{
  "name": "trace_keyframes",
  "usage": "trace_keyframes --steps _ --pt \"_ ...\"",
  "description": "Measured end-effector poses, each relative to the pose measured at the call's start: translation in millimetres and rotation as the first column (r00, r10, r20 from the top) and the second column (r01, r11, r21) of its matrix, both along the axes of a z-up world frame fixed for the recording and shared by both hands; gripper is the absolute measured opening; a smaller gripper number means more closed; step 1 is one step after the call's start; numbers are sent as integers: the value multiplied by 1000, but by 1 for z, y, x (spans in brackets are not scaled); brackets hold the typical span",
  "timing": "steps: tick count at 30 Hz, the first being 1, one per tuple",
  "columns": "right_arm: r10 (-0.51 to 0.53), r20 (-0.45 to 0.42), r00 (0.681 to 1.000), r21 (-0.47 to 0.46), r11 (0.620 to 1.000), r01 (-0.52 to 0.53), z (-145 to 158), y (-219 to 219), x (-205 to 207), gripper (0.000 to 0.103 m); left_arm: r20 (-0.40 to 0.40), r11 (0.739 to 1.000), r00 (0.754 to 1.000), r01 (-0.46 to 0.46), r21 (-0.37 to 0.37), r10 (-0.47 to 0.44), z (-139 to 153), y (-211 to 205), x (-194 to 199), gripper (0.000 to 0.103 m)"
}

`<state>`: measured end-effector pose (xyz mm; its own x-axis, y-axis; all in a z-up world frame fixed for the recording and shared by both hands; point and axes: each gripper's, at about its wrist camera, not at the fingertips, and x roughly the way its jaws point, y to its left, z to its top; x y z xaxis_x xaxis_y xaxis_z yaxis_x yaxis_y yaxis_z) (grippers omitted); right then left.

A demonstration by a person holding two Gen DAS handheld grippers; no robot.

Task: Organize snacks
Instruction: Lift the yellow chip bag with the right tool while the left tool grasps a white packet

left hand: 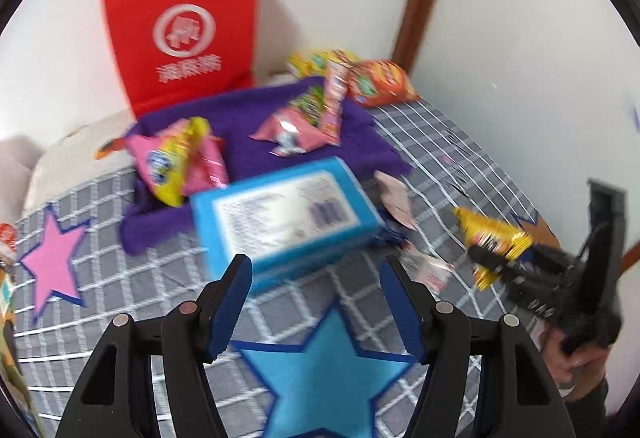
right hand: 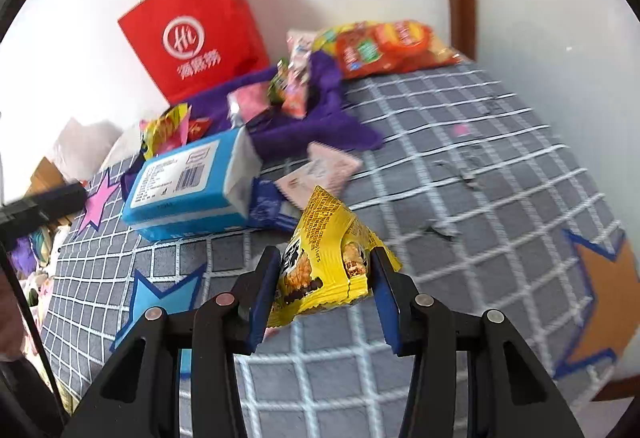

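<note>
**We are holding a yellow snack over the bed**

We are squeezing a yellow snack packet (right hand: 320, 262) between the two fingers of our right gripper (right hand: 325, 290). The packet is sticking up past the fingertips and is hanging above the gray checked blanket (right hand: 460, 178).

Our left gripper (left hand: 316, 302) is hanging with its fingers spread wide, and nothing is sitting between them. Just past its fingertips a blue box (left hand: 284, 214) is lying on the blanket. Beyond the box a purple cloth (left hand: 256, 122) is spreading out, and a pink and yellow bag (left hand: 176, 158) and a small pink packet (left hand: 288, 130) are resting on it. Farther on, an orange chip bag (left hand: 380, 82) is lying near the wall. A red paper bag (left hand: 188, 26) is standing against the wall behind the cloth.

Off to the right of the left fingers, our right gripper (left hand: 504, 258) is showing with the yellow packet (left hand: 492, 238).
</note>
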<state>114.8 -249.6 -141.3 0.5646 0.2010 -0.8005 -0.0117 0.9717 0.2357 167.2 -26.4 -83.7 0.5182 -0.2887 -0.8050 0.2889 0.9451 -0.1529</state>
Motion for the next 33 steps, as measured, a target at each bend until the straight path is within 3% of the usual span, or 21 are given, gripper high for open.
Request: trace_keyframes --steps 4,9,16,24,28,33 --pt "-25 23 999 -33 999 26 11 -24 -17 45 -29 997 997 72 -11 -72 -21 -34 -3 68" --pt "-55 48 997 -123 991 61 14 -50 -36 45 -40 988 988 150 35 -149 -46 -72 -7 73" --pt "-66 37 997 -99 993 70 0 -70 -45 45 -118 962 959 267 51 -260 -83 -106 -4 73" --pt "-74 -3 997 -68 995 74 -22 -78 -44 45 -133 938 941 327 112 -312 -109 -126 8 73" --pt "-80 -22 997 -66 995 79 -29 -79 -44 45 -100 935 940 336 116 -325 -111 -131 11 73" --pt "-83 -35 996 -79 994 80 -31 -75 -41 45 -82 941 946 322 100 -315 -109 -128 14 62"
